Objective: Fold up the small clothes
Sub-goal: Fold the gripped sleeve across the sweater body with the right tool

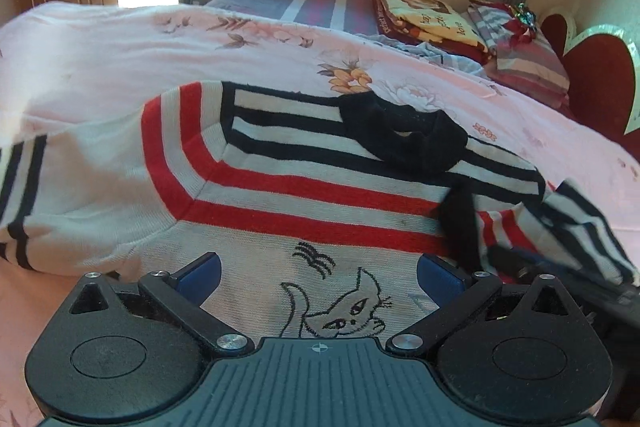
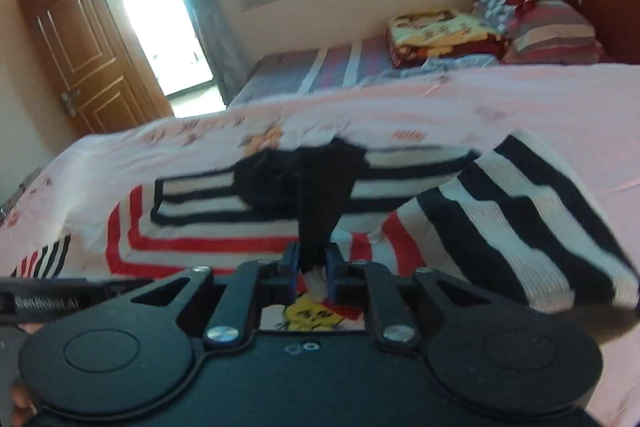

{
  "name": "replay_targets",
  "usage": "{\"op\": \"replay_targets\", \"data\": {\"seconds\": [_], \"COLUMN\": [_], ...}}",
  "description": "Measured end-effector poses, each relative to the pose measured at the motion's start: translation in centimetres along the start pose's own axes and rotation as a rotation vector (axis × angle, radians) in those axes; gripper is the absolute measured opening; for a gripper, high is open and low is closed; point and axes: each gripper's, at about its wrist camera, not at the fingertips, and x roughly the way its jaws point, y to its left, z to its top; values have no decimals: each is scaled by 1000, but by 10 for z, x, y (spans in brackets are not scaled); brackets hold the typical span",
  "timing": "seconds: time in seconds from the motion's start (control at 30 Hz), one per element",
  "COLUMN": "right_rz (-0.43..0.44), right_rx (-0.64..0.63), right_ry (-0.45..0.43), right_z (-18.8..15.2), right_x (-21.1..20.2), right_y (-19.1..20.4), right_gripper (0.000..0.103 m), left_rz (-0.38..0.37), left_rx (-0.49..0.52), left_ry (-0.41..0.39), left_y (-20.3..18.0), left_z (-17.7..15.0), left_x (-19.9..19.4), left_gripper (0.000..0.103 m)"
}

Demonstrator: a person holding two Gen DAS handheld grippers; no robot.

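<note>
Right wrist view: the right gripper has its jaws clenched on a dark strip of the striped sweater's fabric, apparently the sleeve cuff, which rises taut from between the blue pads. The striped sleeve drapes up and over to that gripper's right, lifted off the bed.

Left wrist view: the left gripper has its jaws released and spread wide, holding nothing, poised over the sweater's lower front where an embroidered cat shows.

The sweater lies chest-up on the pink floral bedspread, black collar at the far side, hem toward the grippers. Its long axis runs away from both jaws; the other sleeve lies spread flat to the left.

Judgement: the sleeve fold is in progress. The held sleeve must travel leftward across the chest, so the body lies to the left of the right jaws. The left gripper is nearer the flat sleeve.

Folded blankets sit well apart near the headboard.
</note>
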Motion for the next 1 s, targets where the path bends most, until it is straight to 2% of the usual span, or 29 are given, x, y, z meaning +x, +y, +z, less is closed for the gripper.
{"op": "replay_targets", "data": {"seconds": [0.03,0.1,0.17,0.23,0.3,0.33,0.4,0.47,0.5,0.53,0.6,0.63,0.7,0.83,0.93,1.0], "right_rz": [4,14,0,-72,-137,-176,-236,-296,-326,-356,-395,-406,-422,-418,-407,-398], "right_rx": [-2,3,-5,-54,-76,-76,-67,-52,-47,-39,0,26,61,82,73,61], "right_ry": [33,68,23,-29,-60,-71,-72,-76,-74,-66,-42,-34,-20,4,10,8], "right_z": [-5,-15,-16,-18,-21,-25,-30,-38,-42,-46,-52,-54,-57,-57,-54,-51], "right_x": [8,8,-13,-38,-60,-69,-84,-94,-96,-93,-88,-85,-80,-62,-55,-52], "right_y": [5,13,13,11,1,-5,-20,-34,-41,-46,-60,-67,-76,-81,-79,-75], "right_gripper": [31,58,59,62,73,74,75,75,75,75,75,75,75,74,64,54], "left_rz": [-33,-96,-175,-219,-248,-258,-275,-298,-317,-320,-317,-316,-340,-356,-329,-292], "left_rx": [-13,-21,-26,-18,-19,-29,-42,-61,-66,-69,-46,-34,-50,-88,-134,-158], "left_ry": [14,48,70,118,134,134,113,94,98,115,99,91,86,-2,-86,-98], "left_y": [3,1,-4,-16,-27,-30,-34,-38,-40,-44,-51,-53,-51,-42,-14,12], "left_z": [0,-1,-4,-7,-11,-12,-13,-12,-12,-12,-14,-15,-15,-8,5,11], "left_x": [5,17,26,40,53,59,66,70,73,78,79,80,79,60,36,30], "left_gripper": [103,103,103,103,102,96,80,74,51,39,39,34,12,12,11,12]}}
